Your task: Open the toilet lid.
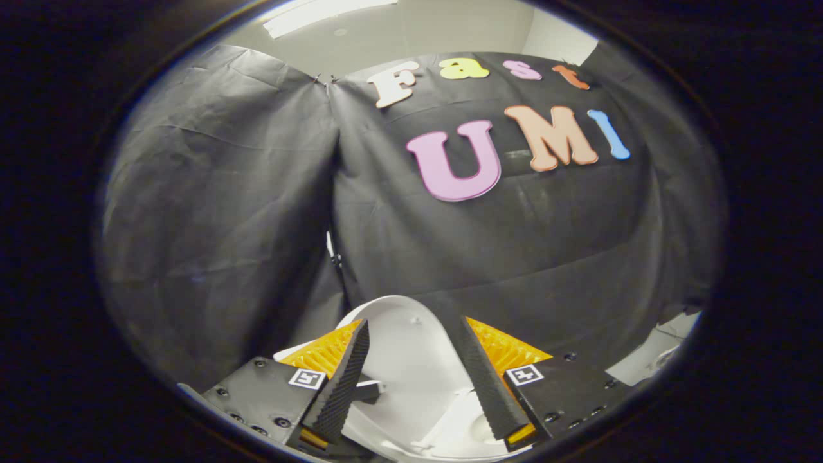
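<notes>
The gripper has its two black ribbed fingers spread wide, angled in toward each other at the tips like a loose V. Between them stands the white toilet lid, raised well up so that its rounded top edge arches just beyond the fingertips. The fingers flank the lid on either side; I cannot tell whether either pad actually presses on the plastic, and the gap looks too wide for a clamp, so it has hold of nothing that I can see. Behind each finger sits a yellow-orange ribbed block, and on the black gripper body below them are two small white square marker tags, one on each side, printed with a black pattern rather than readable words.

The tool points slightly upward, looking over the lid toward the booth's wall of creased black cloth, which hangs in two panels that meet at a seam above the lid. Low down, beneath the fingers, more white toilet surface shows, curved and glossy. Off beyond the right-hand finger a pale patch of floor or wall peeks past the cloth, and a strip of ceiling light glows above the cloth's top edge.
</notes>
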### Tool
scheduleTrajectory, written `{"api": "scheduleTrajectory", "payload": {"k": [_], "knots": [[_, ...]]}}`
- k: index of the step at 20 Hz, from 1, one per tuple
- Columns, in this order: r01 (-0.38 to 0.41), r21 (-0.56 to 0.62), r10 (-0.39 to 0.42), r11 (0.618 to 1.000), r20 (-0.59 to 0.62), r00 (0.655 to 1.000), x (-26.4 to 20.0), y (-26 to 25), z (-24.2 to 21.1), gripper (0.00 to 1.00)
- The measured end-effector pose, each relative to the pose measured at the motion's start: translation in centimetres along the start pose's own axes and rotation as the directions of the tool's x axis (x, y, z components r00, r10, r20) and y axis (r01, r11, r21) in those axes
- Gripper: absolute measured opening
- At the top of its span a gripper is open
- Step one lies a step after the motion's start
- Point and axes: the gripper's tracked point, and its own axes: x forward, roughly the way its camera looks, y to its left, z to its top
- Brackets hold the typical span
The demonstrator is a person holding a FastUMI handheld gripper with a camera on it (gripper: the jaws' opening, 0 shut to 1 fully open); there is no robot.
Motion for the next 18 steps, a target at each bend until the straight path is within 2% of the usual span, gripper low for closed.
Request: {"api": "scheduleTrajectory", "payload": {"k": [5,10,14,18], "knots": [[0.159,-0.064,-0.154,0.985,0.072,0.985,-2.4,-9.8,4.2,0.86],[0.278,-0.106,-0.263,0.955,0.136,0.955,-5.9,-17.4,7.2,0.86],[0.308,-0.13,-0.282,0.942,0.183,0.942,-8.7,-21.3,9.0,0.86],[0.237,-0.14,-0.21,0.961,0.183,0.96,-10.9,-23.1,8.8,0.85]]}}
